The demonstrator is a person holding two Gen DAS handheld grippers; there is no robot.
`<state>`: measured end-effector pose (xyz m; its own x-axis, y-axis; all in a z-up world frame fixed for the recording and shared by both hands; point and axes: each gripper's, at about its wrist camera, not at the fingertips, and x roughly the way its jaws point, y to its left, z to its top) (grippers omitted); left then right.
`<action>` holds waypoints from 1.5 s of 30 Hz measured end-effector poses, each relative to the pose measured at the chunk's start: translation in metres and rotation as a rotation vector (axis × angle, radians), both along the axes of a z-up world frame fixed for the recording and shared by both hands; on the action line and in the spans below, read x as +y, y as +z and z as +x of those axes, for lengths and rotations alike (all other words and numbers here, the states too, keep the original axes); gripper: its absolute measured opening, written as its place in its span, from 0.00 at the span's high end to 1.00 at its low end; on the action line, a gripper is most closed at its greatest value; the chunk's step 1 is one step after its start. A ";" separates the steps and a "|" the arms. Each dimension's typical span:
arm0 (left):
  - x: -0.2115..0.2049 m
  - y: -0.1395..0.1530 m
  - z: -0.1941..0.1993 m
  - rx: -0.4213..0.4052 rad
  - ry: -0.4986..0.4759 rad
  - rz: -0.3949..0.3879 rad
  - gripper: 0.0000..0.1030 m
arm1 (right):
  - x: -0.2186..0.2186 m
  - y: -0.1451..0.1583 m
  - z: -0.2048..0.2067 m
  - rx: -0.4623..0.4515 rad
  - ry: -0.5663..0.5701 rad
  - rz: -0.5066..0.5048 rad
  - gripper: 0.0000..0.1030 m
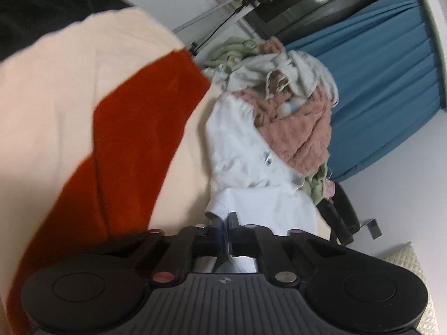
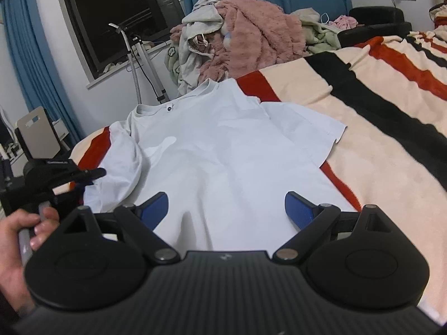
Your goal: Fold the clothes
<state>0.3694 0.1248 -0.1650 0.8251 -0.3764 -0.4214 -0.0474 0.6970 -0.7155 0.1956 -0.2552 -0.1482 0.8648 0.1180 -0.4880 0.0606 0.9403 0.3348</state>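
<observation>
A white T-shirt [image 2: 223, 150] lies spread flat on the striped blanket [image 2: 377, 128], collar toward the far end. My right gripper [image 2: 226, 209] is open and empty, hovering over the shirt's lower hem. My left gripper [image 2: 86, 177] is shut on the edge of the shirt's left sleeve. In the left wrist view the left gripper [image 1: 225, 220] pinches the white T-shirt [image 1: 262, 206] between its closed fingers, with the blanket [image 1: 83, 106] tilted behind.
A heap of unfolded clothes [image 2: 245, 33], pink, grey and green, sits at the far end of the bed; it also shows in the left wrist view [image 1: 290, 103]. Blue curtains [image 2: 36, 55], a dark window, a garment steamer pole [image 2: 139, 64] and a black chair [image 2: 377, 22] surround the bed.
</observation>
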 end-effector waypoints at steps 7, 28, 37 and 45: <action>0.050 0.055 0.031 -0.033 0.140 0.187 0.97 | 0.006 0.001 0.000 -0.008 0.004 -0.038 0.11; 0.159 0.067 0.107 0.195 0.366 0.752 0.54 | 0.025 0.000 0.027 -0.091 0.035 -0.127 0.11; 0.126 0.103 -0.046 0.291 0.131 0.580 0.50 | 0.025 0.019 0.009 -0.137 0.028 -0.136 0.11; 0.086 0.065 -0.207 0.576 -0.096 0.483 0.57 | 0.018 0.043 -0.032 -0.163 -0.008 -0.176 0.11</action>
<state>0.1624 0.2105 -0.0998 0.3976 -0.0997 -0.9121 -0.2444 0.9466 -0.2100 0.1633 -0.2374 -0.1053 0.9344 0.0367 -0.3544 0.0265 0.9848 0.1718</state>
